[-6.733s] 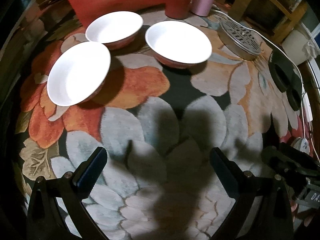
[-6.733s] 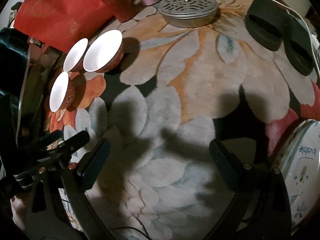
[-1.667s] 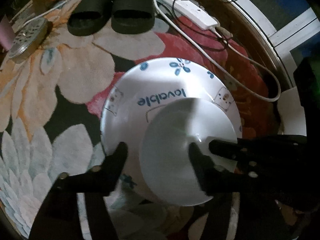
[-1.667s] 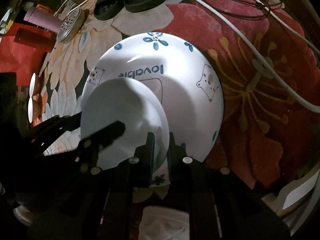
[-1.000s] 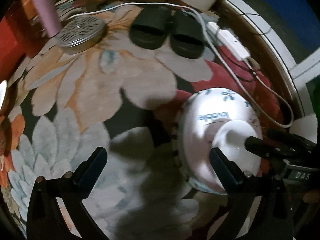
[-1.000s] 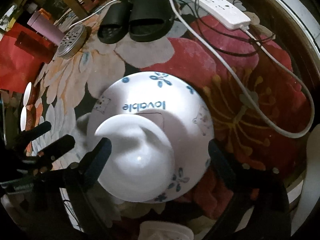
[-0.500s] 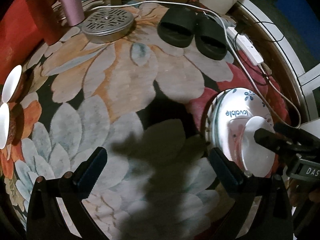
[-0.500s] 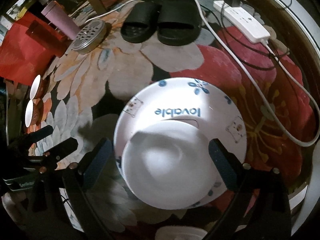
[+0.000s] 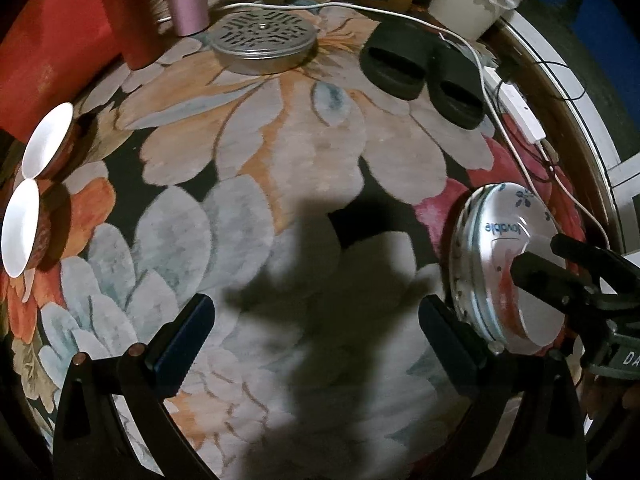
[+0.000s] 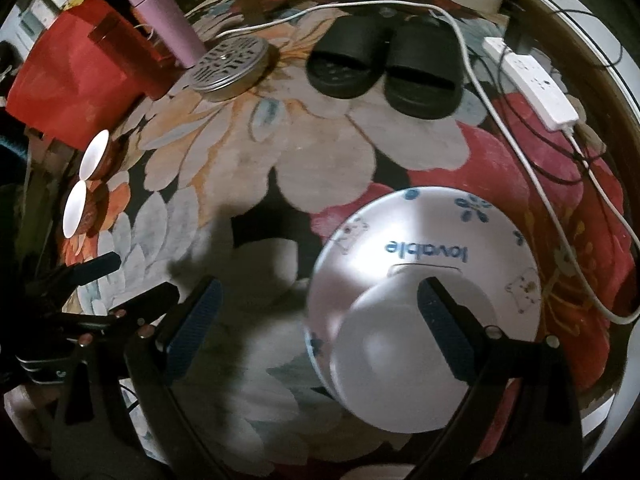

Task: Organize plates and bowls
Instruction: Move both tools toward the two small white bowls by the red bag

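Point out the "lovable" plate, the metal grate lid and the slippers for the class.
plate [image 10: 420,240], right wrist view, bare area above the lettering.
lid [image 9: 262,38], left wrist view, centre of perforated top.
slippers [image 10: 348,56], right wrist view, strap of the nearer-left slipper.

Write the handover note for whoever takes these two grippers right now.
Left gripper: open, empty, over the floral rug.
Right gripper: open, empty, above the plate stack.
Done: one red-sided bowl sits on the "lovable" plate at the rug's right side.
Left: two bowls still stand at the rug's far left, touching or nearly so. They probably go onto the first bowl.
Mind the white cable beside the plate.
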